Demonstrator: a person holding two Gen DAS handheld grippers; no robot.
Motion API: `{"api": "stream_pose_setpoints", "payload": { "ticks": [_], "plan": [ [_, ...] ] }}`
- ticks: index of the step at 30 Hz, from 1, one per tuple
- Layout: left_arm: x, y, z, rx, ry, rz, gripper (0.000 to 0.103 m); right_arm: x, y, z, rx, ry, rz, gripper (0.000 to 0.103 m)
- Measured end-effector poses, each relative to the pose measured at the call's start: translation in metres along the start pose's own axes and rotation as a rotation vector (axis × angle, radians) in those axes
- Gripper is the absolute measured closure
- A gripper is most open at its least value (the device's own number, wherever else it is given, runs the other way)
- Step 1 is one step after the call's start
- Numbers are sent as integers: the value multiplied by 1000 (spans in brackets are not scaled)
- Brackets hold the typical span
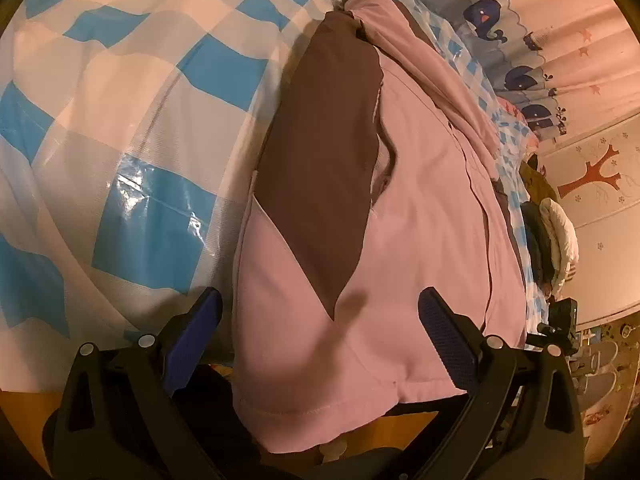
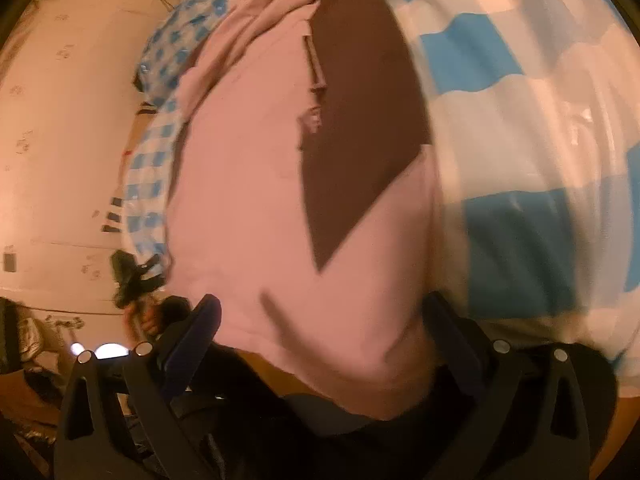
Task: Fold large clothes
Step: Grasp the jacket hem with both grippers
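A large pink garment (image 1: 420, 216) with a brown diamond-shaped panel (image 1: 324, 152) lies lengthwise on a blue-and-white checked bed cover (image 1: 132, 92), its hem hanging over the near edge. My left gripper (image 1: 320, 308) hovers over that hem, open, its blue pads (image 1: 444, 336) wide apart with nothing between them. In the right wrist view the same pink garment (image 2: 248, 208) and brown panel (image 2: 360, 120) fill the middle, blurred by motion. My right gripper (image 2: 324, 316) stands open over the garment's near end, clear of the cloth.
Glossy plastic covers the bed cover (image 2: 520, 128). A whale-print curtain (image 1: 520, 32) and a wall with a tree decal (image 1: 596, 176) lie beyond the bed. Piled clothes (image 1: 556, 240) sit at the bed's far side. A person's hand holding the other gripper (image 2: 136, 280) shows at left.
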State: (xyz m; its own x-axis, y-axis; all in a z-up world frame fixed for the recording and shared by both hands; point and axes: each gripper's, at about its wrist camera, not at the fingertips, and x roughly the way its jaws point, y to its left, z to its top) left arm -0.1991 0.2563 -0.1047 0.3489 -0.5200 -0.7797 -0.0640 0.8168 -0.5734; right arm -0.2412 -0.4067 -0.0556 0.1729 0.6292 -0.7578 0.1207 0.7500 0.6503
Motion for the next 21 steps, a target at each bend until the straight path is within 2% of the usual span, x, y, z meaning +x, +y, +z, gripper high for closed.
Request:
{"api": "stream_pose_setpoints", "payload": {
  "ticks": [5,9,10,11,13,14,16,17,19,21],
  "plan": [
    [13,-4,-9,30,66,35,8,7,-5,-4,18,39,-37,6],
    [27,-13,-19,66,125,25,8,17,-1,-6,16,81,12,6],
    [26,-16,-19,81,122,29,8,18,-1,-6,29,79,48,6],
    [25,-20,-21,96,119,23,8,16,-2,-5,54,74,134,6],
    [19,-25,-21,104,91,-30,9,11,-2,-4,57,58,223,6],
    [15,-25,-22,107,73,-63,20,10,-4,-3,61,54,233,6],
    [16,-23,-22,105,72,-50,41,12,-13,-1,71,56,185,6],
    [16,-20,-22,92,72,-47,49,15,-16,-1,82,61,188,6],
    [16,-15,-20,65,73,-48,56,20,-22,0,94,71,220,6],
    [17,-15,-19,55,80,-38,56,21,-21,1,86,71,230,6]
  ]
}}
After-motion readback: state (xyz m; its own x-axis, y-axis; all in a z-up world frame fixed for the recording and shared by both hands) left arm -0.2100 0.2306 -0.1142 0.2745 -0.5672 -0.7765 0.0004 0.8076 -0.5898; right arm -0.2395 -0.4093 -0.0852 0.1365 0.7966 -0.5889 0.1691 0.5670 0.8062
